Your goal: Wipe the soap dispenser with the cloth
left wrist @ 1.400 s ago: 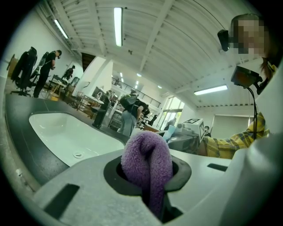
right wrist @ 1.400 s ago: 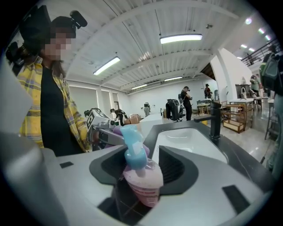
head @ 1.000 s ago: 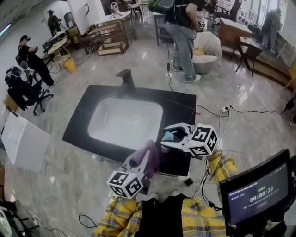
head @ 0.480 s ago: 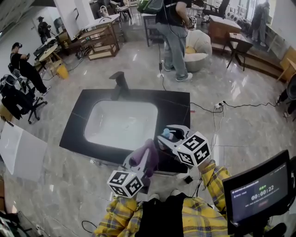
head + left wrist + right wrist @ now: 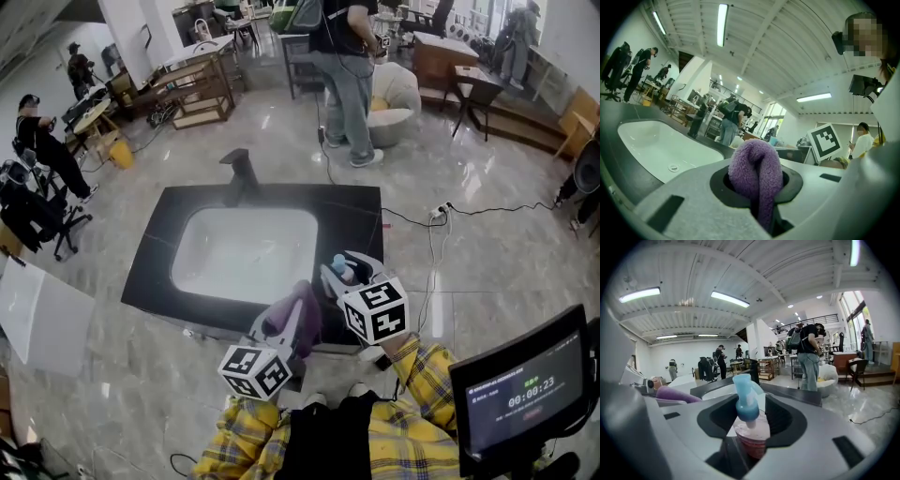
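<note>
The purple cloth point(image 5: 297, 312) is bunched in my left gripper point(image 5: 296, 325), which is shut on it near the counter's front edge; in the left gripper view the cloth point(image 5: 757, 169) bulges out between the jaws of that gripper point(image 5: 761, 206). My right gripper point(image 5: 338, 275) is shut on the soap dispenser point(image 5: 337, 267), a clear bottle of pinkish soap with a blue pump. The right gripper view shows the dispenser point(image 5: 751, 427) upright between the jaws of the right gripper point(image 5: 752, 448), with the cloth point(image 5: 675, 394) at the left. Cloth and dispenser sit close together, a small gap between them.
A black counter point(image 5: 155, 255) holds a white sink basin point(image 5: 246, 251) with a dark faucet point(image 5: 238, 170) at its far side. A monitor point(image 5: 523, 392) stands at the right front. Cables point(image 5: 450, 212) lie on the floor. A person point(image 5: 342, 66) stands beyond the counter.
My right gripper has turned and swung left and nearer with the dispenser, bringing it closer to the cloth. The left gripper and cloth have stayed in place.
</note>
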{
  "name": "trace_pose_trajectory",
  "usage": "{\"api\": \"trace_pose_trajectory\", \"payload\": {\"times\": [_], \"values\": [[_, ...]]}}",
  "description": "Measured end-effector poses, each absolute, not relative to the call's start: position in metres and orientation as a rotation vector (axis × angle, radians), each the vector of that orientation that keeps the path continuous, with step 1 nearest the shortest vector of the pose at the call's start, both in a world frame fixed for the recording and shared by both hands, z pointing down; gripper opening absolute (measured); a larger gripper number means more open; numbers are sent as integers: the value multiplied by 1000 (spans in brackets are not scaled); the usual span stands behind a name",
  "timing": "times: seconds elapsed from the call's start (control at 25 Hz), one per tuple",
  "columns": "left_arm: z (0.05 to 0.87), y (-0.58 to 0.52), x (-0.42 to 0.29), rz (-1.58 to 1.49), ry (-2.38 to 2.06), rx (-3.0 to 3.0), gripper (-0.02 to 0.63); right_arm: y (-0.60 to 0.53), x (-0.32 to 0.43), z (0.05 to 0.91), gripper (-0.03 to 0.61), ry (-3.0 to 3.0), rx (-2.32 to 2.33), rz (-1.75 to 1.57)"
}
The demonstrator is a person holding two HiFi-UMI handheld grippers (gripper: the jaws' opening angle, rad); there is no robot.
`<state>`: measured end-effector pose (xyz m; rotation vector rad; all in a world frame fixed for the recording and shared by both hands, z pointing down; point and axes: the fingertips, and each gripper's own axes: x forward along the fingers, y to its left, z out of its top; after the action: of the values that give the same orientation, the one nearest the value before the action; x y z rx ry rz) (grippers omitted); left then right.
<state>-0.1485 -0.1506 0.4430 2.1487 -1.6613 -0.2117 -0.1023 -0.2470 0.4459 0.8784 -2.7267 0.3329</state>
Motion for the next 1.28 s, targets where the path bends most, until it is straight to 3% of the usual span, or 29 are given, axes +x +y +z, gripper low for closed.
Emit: {"api": "trace_pose_trajectory", "payload": {"times": [0.48,0.76,1.0,1.28], "values": [[433,-143,-140,-223,-1669,2175,44,-250,-98,447,170,-2717,1024,401],[425,-147,-133,-228,-1657,2228,44,-230,-92,441,236,-2783,913,369],[420,-158,-122,-206,-1647,2310,44,-224,-56,430,238,-2815,1021,235],[425,-170,-92,-63,-1585,2461,44,-227,0,441,238,-2771,1195,387]]}}
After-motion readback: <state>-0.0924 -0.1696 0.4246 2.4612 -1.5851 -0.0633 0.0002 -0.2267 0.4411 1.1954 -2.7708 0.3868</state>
